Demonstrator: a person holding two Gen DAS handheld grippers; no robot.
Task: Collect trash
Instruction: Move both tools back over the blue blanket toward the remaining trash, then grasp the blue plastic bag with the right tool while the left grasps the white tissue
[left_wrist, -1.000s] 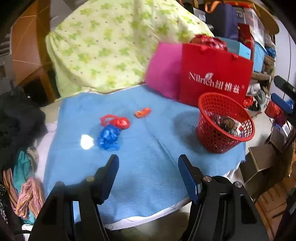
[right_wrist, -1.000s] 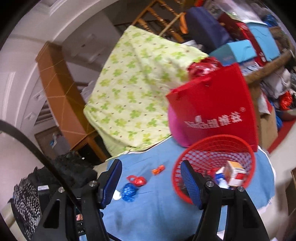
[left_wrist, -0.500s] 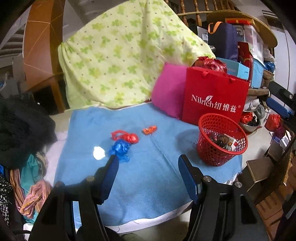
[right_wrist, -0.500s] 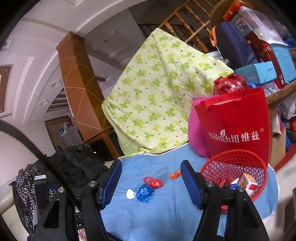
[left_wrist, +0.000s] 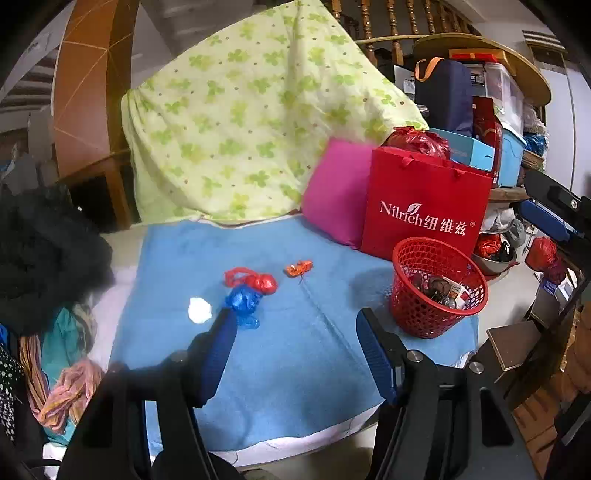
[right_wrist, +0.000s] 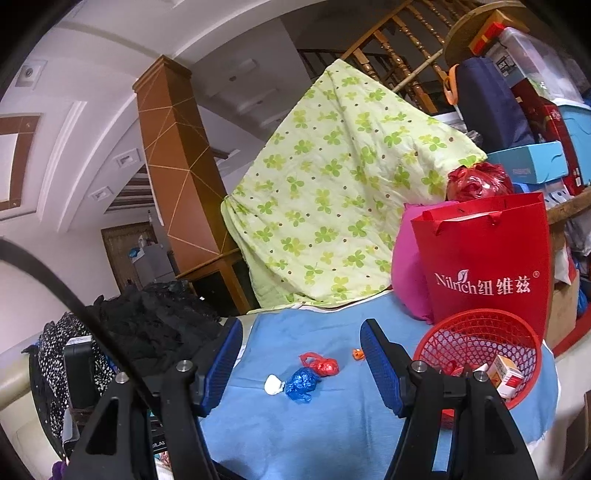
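1. Four scraps of trash are lying loose on the blue cloth (left_wrist: 295, 369): a white wad (left_wrist: 199, 311), a crumpled blue bag (left_wrist: 242, 301), a crumpled red bag (left_wrist: 258, 281) and a small orange wrapper (left_wrist: 298, 267).
2. The blue bag and red bag are touching, the white wad is sitting just beside the blue bag, and the orange wrapper is lying apart from them, nearer the red basket (left_wrist: 436, 295).
3. The orange wrapper's long axis is running across the left wrist view, tilting up toward the basket side; the red bag is trailing a loop away from the basket.
4. The basket is standing upright near the cloth's edge, already holding a small carton (right_wrist: 508, 374) and other scraps.
5. You are holding your left gripper (left_wrist: 295, 350) low over the near part of the cloth, aiming across it, jaws spread wide and gripping nothing; its left finger tip is overlapping the blue bag in that view, though contact is unclear.
6. You are holding your right gripper (right_wrist: 301, 363) higher and farther back, tilting somewhat upward, jaws also spread wide and empty, with the white wad, blue bag and red bag framed between its fingers.
7. Behind the basket a red shopping bag (left_wrist: 424, 206) is standing against a pink cushion (left_wrist: 336, 192), with a green-patterned quilt (left_wrist: 251, 129) draping behind them.
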